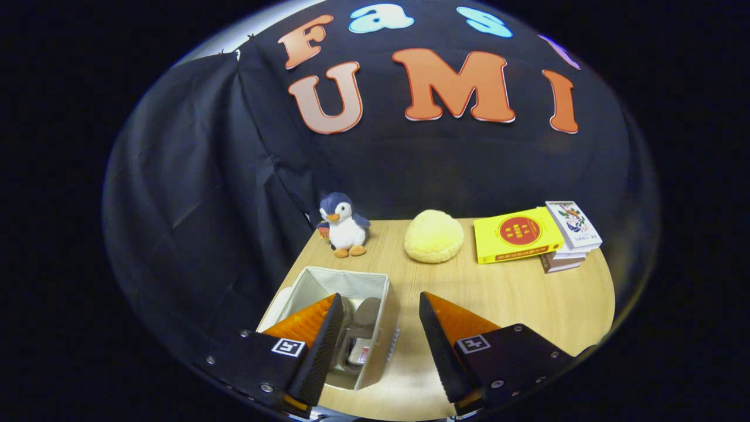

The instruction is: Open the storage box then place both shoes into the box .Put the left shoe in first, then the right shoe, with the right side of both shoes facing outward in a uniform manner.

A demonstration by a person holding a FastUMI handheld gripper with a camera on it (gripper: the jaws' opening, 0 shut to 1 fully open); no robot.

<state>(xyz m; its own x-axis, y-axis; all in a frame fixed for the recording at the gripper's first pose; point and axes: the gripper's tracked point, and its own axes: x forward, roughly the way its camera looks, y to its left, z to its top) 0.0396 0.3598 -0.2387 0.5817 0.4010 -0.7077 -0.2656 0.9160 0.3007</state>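
Storage box (375, 281), open-topped, sits on the wooden table (527, 305) with grey shoes (357, 328) inside, their count unclear, behind the left finger (316, 334) of the gripper (379, 306), whose jaws are spread wide and empty. Beyond stand one plush penguin (344, 225), one yellow cushion (433, 236) and a yellow book (515, 234) against a small book stack (571, 237); the titles cannot be read.

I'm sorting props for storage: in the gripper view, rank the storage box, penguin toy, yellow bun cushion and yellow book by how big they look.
1. storage box, though nearest the camera
2. yellow book
3. yellow bun cushion, close to the book, so unsure
4. penguin toy
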